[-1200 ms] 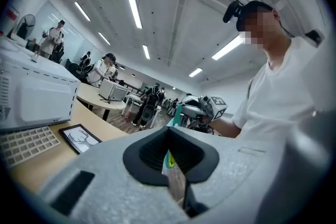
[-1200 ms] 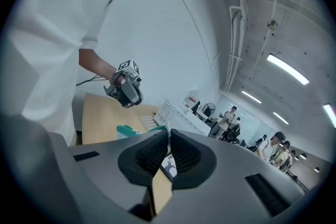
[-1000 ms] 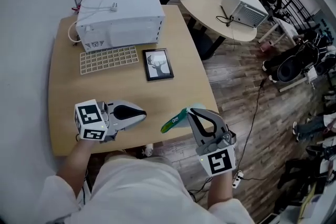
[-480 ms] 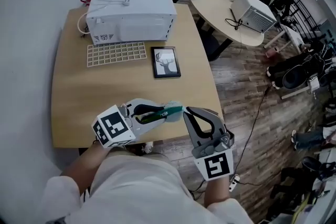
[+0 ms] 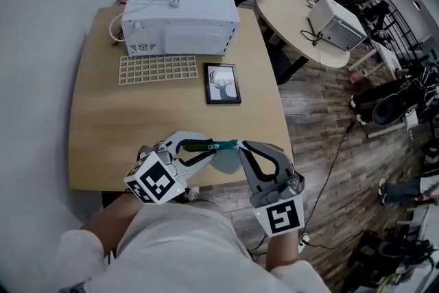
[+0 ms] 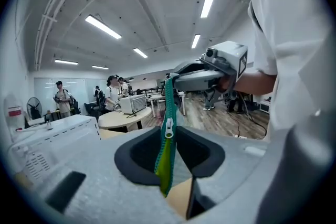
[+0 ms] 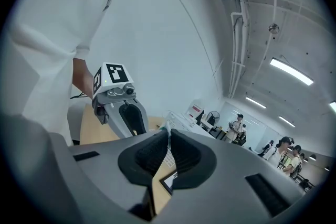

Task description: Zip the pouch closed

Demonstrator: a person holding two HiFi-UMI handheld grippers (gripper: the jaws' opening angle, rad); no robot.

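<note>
The right grey gripper [image 5: 241, 149] is pinching shut on one end of the pale teal fabric pouch [image 5: 223, 161], which is hanging over the near edge of the wooden table [image 5: 123, 120]. The left grey gripper [image 5: 204, 147] is closing around the pouch's green zipper [image 6: 169, 113], its pads not pressing.

pale pouch [image 5: 223, 160] with green zipper tape [image 6: 169, 102], light slider [image 6: 168, 127] partway along, stretched level above the worktop's [image 5: 137, 120] near edge.

Head view looks steeply down; opposed gripper views share the pouch [image 5: 212, 145].
</note>
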